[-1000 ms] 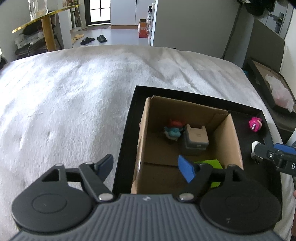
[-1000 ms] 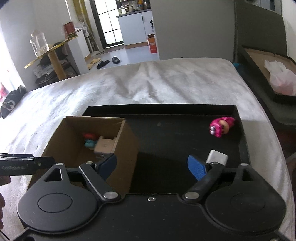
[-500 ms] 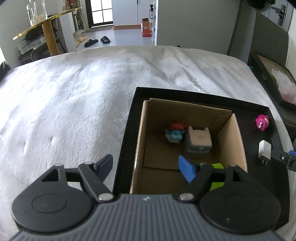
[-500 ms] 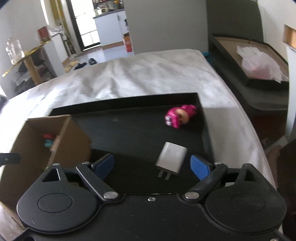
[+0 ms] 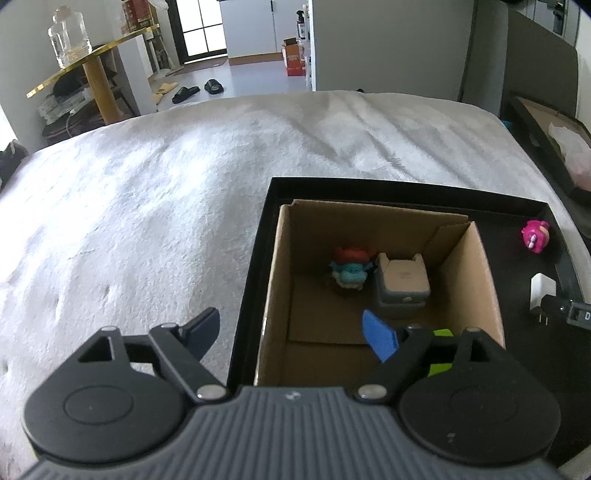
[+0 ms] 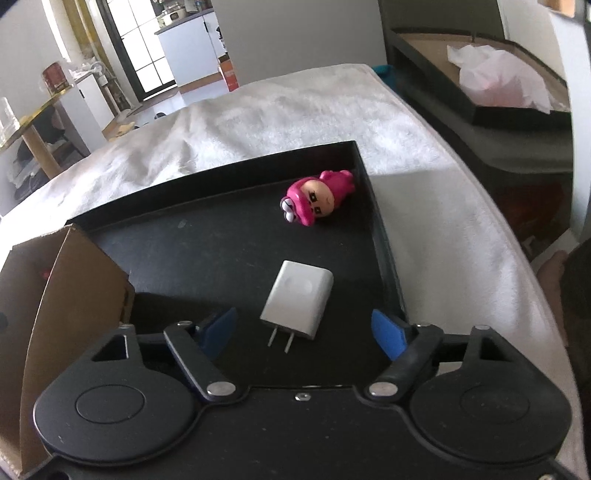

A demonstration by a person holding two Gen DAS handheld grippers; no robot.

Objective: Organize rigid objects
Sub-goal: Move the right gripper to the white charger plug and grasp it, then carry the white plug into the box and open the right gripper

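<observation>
Light source: daylight from the glass doors (image 5: 201, 31) at the far end of the room; both views bright.
Glare: the white bed cover (image 5: 147, 192) nearly washes out at left.
Shadows: the cardboard box (image 5: 476, 266) interior is dim; soft shade lies on the black tray (image 6: 221, 251) beside it.
Distortion: strong fisheye bending, dark vignetted corners.
Sharpness: centre crisp; right edge of right wrist view smeared.
</observation>
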